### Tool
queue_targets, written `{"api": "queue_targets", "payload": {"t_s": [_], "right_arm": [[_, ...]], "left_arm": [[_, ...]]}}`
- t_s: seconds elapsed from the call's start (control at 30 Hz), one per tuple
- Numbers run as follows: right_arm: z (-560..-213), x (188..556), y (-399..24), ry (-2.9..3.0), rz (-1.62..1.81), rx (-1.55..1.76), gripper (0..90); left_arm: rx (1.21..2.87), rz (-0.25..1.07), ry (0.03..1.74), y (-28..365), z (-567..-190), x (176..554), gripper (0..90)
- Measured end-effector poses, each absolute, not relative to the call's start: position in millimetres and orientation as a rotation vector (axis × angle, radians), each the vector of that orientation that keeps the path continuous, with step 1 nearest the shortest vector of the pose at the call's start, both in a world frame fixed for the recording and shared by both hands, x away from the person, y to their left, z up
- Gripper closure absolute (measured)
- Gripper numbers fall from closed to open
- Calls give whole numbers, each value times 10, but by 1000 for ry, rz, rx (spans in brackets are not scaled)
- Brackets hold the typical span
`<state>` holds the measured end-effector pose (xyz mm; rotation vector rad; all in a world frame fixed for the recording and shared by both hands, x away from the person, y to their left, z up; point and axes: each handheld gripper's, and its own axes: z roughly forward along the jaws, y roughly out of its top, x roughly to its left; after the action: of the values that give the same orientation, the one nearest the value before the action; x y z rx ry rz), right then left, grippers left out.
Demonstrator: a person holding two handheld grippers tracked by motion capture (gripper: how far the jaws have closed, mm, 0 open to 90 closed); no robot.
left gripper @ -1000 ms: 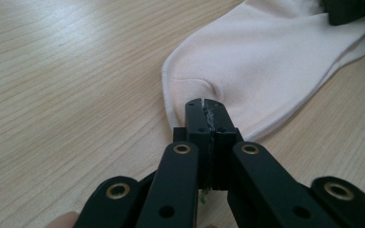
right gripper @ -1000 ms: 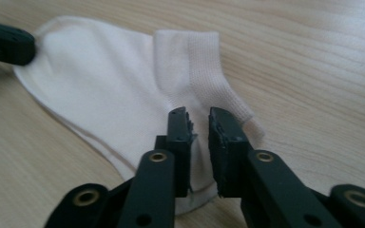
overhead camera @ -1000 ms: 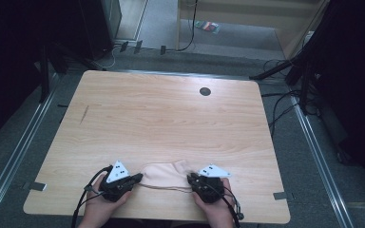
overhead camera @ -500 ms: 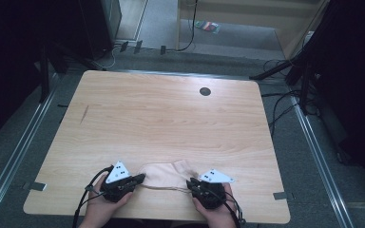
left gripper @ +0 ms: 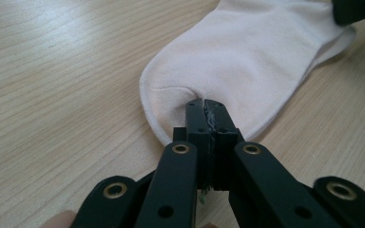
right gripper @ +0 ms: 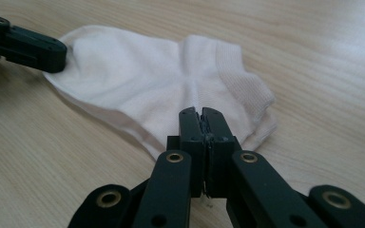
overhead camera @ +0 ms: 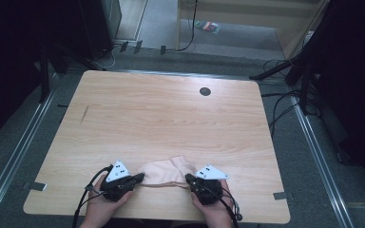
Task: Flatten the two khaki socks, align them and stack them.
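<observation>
Here the sock (overhead camera: 164, 172) lies flat and sideways on the wooden table (overhead camera: 171, 118), toe held tight by the left gripper (overhead camera: 140, 178), cuff just pinched by the right gripper (overhead camera: 188, 179); grey floor around.

Left hand-held gripper (left gripper: 204, 107) clamped on toe end of white sock (left gripper: 247, 61), lying on wooden table (left gripper: 62, 95)

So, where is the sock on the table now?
In the high view, the sock lies near the table's front edge, between the left gripper and right gripper, each pinching one end.
</observation>
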<state>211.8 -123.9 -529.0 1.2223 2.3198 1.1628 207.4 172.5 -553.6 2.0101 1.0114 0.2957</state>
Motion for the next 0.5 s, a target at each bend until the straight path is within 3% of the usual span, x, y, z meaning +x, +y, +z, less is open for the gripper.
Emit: {"api": "queue_targets", "payload": {"t_s": [0.27,0.4,0.5], "right_arm": [[-5234,2024,-1289,2363,1184,1200,871],[-5295,2047,-1260,2386,1161,1225,787],[-5335,2069,-1223,2371,1148,1235,807]], "left_arm": [[2011,299,1009,1724,-5535,2076,900],[2010,297,1009,1723,-5536,2077,900],[2010,297,1009,1721,-5536,2075,900]]}}
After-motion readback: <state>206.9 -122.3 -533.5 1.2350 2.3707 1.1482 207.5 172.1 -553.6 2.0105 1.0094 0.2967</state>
